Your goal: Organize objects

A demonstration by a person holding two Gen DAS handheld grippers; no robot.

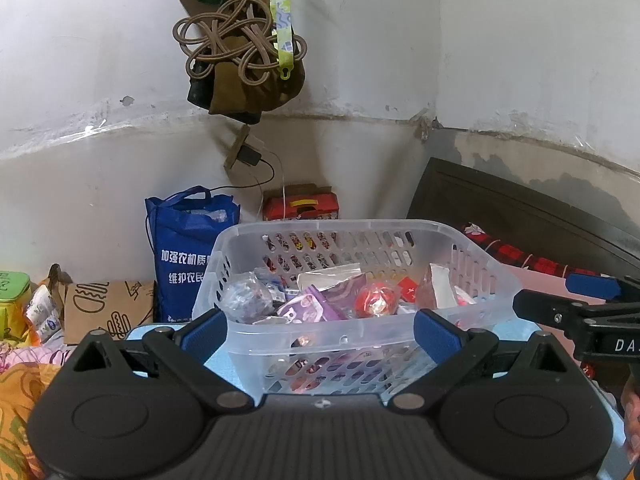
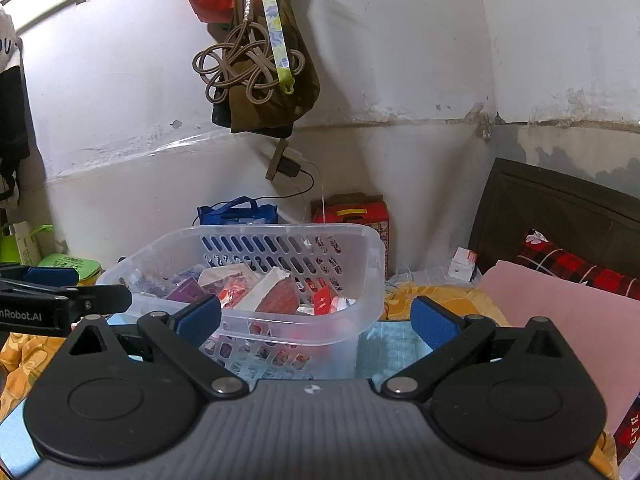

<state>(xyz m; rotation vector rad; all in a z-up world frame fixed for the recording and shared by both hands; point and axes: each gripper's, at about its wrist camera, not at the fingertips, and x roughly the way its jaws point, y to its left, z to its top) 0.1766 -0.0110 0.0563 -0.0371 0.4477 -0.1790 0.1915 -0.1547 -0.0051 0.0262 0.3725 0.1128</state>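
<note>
A clear plastic basket with slotted walls stands on a light blue mat. It holds several snack packets, among them a purple packet, a round red one and a red and white pack. My left gripper is open, its blue pads on either side of the basket's near wall, nothing held. My right gripper is open too, just in front of the basket's right corner. Each gripper appears at the edge of the other's view: the right one, the left one.
A blue tote bag and a red carton stand behind the basket by the wall. A brown paper bag and green box lie left. Bags and cord hang overhead. A pink cloth and dark headboard are right.
</note>
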